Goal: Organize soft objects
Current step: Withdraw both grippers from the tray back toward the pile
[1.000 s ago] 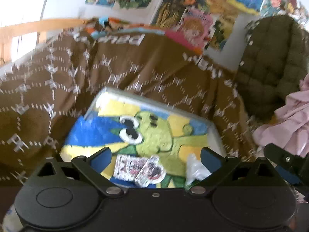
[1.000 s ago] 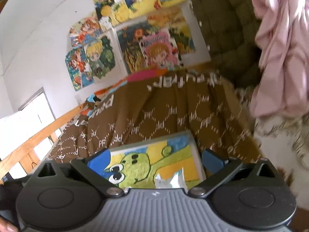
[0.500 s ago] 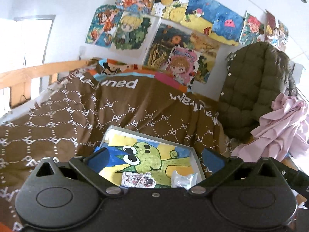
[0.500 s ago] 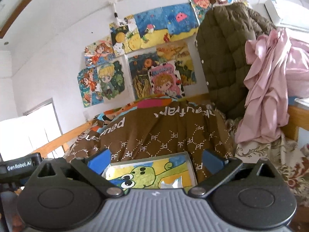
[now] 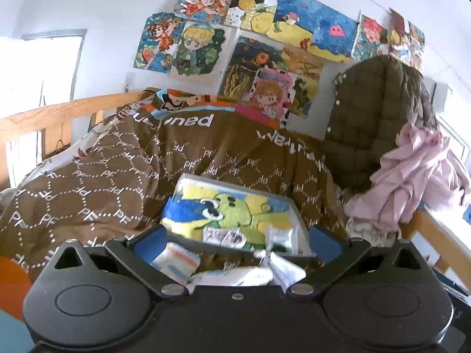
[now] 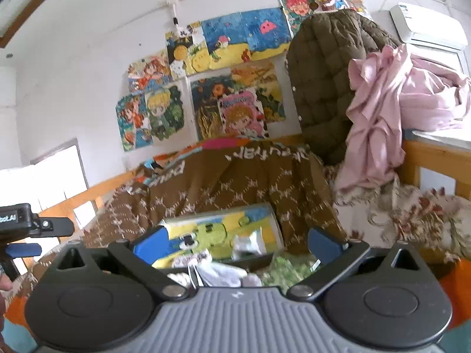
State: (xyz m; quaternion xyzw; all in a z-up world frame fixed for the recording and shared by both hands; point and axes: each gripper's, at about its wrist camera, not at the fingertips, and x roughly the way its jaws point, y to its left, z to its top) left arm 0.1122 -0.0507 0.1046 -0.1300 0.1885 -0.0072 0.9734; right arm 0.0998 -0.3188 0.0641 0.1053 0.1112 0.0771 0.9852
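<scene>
A brown patterned blanket (image 5: pixel 117 176) covers the bed; it also shows in the right wrist view (image 6: pixel 250 182). A painted canvas with a green cartoon figure (image 5: pixel 235 211) lies on it, also seen from the right (image 6: pixel 212 232). Small plastic packets (image 5: pixel 282 235) lie on the canvas's near edge, and white soft items (image 5: pixel 235 275) lie just below it. My left gripper (image 5: pixel 232 241) is open and empty above these. My right gripper (image 6: pixel 232 242) is open and empty, with white cloth (image 6: pixel 220 273) and something green (image 6: pixel 291 267) beneath it.
An olive quilted jacket (image 5: pixel 374 117) and a pink garment (image 5: pixel 412 176) hang at the right. A wooden bed rail (image 5: pixel 59 114) runs along the left. Posters (image 5: pixel 250 44) cover the wall. A floral sheet (image 6: pixel 412 214) lies at the right.
Both grippers have pulled back and tilted up from the canvas. More wall shows, and the white soft items at the near edge have come into view.
</scene>
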